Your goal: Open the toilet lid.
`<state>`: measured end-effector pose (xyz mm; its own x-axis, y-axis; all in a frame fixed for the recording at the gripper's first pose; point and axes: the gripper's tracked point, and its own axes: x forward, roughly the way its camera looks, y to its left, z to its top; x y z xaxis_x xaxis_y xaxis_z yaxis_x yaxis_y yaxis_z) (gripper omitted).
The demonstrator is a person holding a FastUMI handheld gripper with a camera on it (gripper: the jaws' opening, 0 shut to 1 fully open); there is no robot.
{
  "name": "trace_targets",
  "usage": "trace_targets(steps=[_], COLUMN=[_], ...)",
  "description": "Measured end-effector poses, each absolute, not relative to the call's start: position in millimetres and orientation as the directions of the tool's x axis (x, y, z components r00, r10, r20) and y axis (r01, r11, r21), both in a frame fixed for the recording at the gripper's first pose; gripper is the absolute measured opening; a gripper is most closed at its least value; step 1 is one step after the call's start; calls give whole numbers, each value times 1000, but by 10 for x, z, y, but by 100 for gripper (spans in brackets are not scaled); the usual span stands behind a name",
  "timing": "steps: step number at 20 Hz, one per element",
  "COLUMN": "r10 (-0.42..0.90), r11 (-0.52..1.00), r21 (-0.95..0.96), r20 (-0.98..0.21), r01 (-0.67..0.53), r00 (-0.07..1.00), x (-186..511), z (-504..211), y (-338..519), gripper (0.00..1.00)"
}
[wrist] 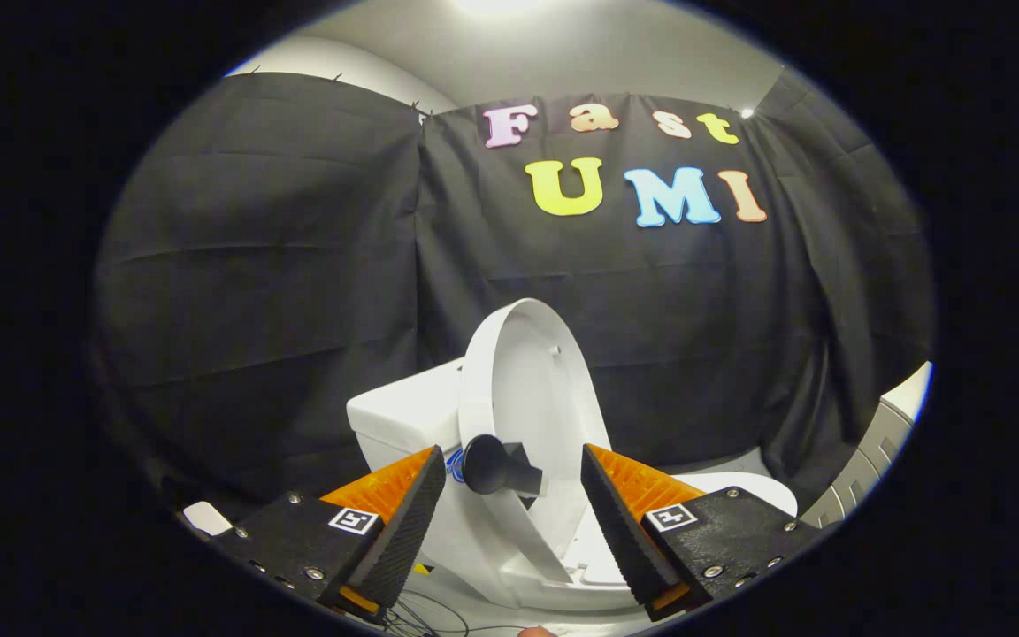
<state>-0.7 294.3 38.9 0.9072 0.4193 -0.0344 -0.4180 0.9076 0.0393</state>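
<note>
The toilet lid [529, 389] stands raised, nearly upright, an oval of smooth white plastic seen partly edge-on, leaning back toward the white cistern [403, 411] at about ten o'clock from it. Its lower end is hidden behind a black knob-like handle [492, 464] fixed to the lid's rim; the handle is matte, with a round head and a squarish stub. How it is fastened cannot be made out.

The hand-held gripper [509, 504] is open, its two fingers wide apart and touching nothing. The handle and the lid's lower part lie between and just ahead of the fingers. Each finger [403, 522] is a wedge with a black ribbed pad on its inner face and an orange ribbed outer face, mounted on a black block with screws and a small square marker.

The toilet bowl [518, 566] is glossy white, largely hidden by the fingers. Thin cables [425, 610] lie near six o'clock, below the bowl. Black creased cloth [279, 292] hangs behind.
</note>
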Motion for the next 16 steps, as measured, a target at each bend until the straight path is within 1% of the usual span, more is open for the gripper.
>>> trace_targets(steps=[1, 4, 11, 16], r10=[417, 406, 300, 243], r11=[908, 913, 954, 970], r21=[41, 47, 9, 21], r20=[-16, -20, 41, 54], r01=[-417, -405, -301, -244], r00=[909, 914, 953, 969], x=[-9, 14, 26, 14], z=[452, 500, 746, 808], y=[2894, 2715, 2006, 1569], gripper=[94, 94, 94, 94])
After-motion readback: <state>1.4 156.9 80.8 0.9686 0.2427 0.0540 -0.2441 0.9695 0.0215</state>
